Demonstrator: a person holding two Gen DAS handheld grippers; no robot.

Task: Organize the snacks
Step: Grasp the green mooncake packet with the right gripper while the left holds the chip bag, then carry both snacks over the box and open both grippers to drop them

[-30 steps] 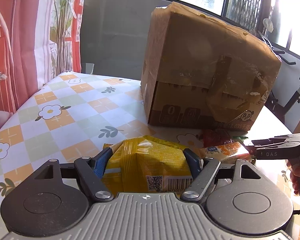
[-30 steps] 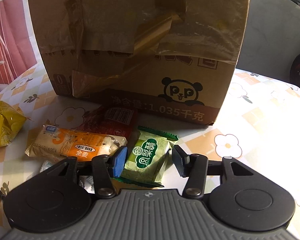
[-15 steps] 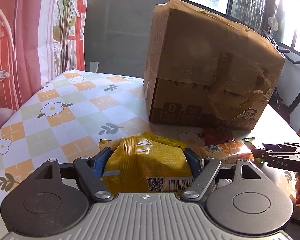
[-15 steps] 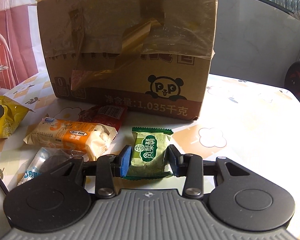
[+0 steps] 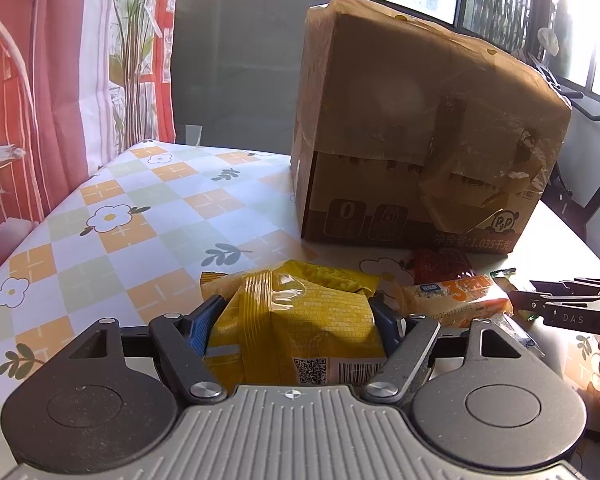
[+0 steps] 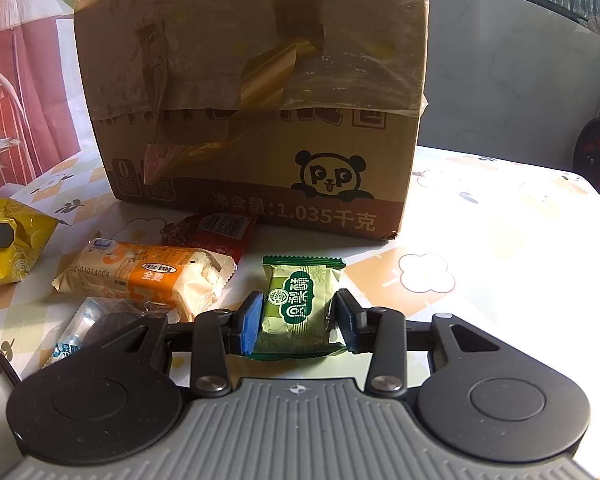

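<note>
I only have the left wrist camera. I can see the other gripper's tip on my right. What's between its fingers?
Observer: The right gripper is shut on a green snack packet; its jaws have just been closing.
Operator: Good. My left gripper has the yellow bag. What else lies by the right one?
Observer: A clear packet with a dark biscuit, on the table just in front of the orange-wrapped bread.

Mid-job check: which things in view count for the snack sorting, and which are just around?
Job:
yellow bag, in left gripper
green packet, in right gripper
orange packet
red packet
clear packet
cardboard box

Around:
curtain
exercise bike
</note>
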